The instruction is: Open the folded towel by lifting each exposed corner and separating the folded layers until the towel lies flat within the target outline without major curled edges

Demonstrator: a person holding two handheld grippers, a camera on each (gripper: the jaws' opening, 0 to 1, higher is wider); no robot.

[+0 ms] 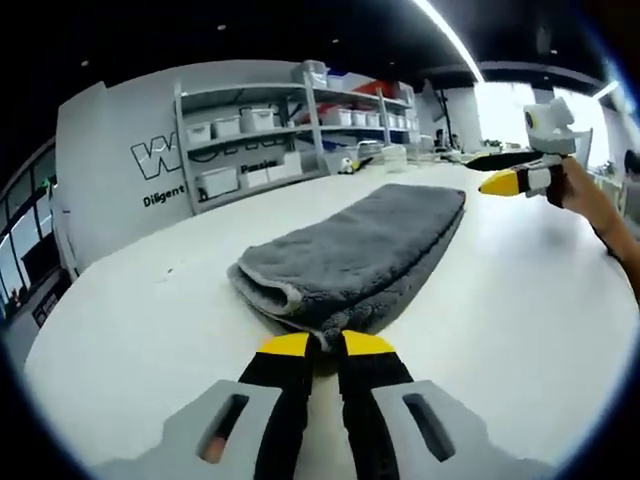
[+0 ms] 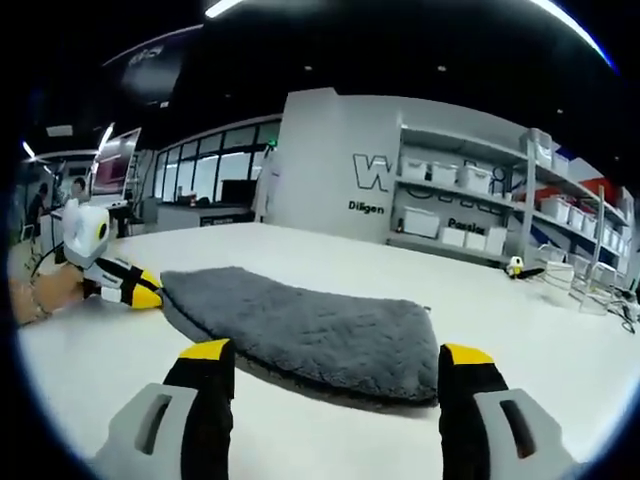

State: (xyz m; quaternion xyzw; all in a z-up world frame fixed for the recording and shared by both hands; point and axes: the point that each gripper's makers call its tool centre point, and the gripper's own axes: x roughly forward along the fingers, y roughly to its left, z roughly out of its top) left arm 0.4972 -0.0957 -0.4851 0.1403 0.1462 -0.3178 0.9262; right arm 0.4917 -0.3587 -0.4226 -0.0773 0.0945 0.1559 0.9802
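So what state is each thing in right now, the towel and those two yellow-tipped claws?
Towel: still folded in layers, lying on the white table.
Left gripper: jaws closed together at the towel's near end, apparently pinching its edge.
Right gripper: jaws wide open, holding nothing, just short of the towel.

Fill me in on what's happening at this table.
A person holds a claw in each hand and is working on a folded grey towel lying on a white table. The left claw has its jaws nearly together at the towel's near folded end. The right claw is wide open, jaws spread at the opposite end of the towel. The towel is still folded in layers, not opened flat yet.
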